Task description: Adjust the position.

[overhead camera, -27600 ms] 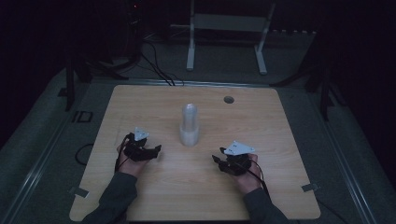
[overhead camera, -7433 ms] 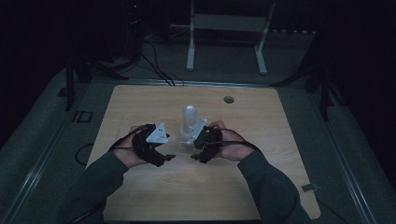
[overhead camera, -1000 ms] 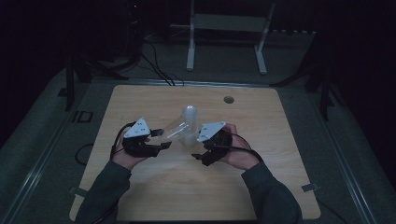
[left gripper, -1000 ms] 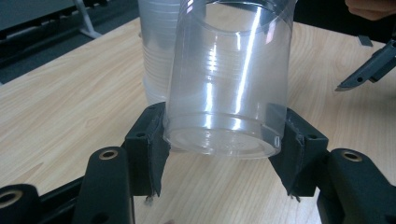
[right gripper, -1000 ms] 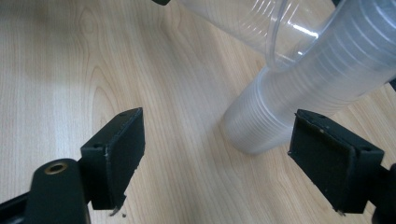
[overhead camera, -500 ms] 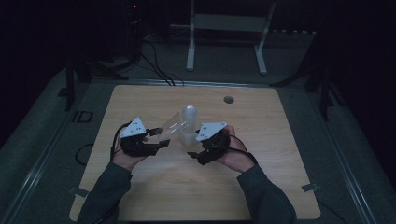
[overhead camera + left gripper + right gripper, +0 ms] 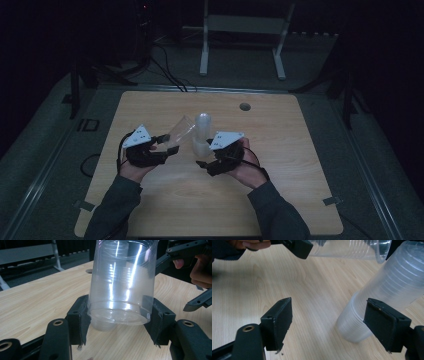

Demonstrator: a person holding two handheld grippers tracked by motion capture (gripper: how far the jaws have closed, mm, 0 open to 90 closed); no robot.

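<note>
Gripping a clear cup [image 7: 122, 282], left tongs [image 7: 117, 322], stack of cups [image 7: 384, 292] beside right tongs [image 7: 337, 322]

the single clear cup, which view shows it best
The left gripper view: the single clear cup stands large between that gripper's black pads, which clamp it. The right gripper view shows its ribbed wall and rim top right; the high view, a small tilted shape.

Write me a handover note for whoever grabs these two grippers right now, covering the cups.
Left gripper: shut on one clear cup, held tilted off the table beside the stack.
Right gripper: open, jaws have just been closing; the cup stack stands by one jaw, not gripped.
Things: the stack stands mid-table, rims down; the clear cup is apart from it.
Done: one cup pulled off the stack.
Left: probably set that cup down, then steady the stack and pull the next one.
</note>
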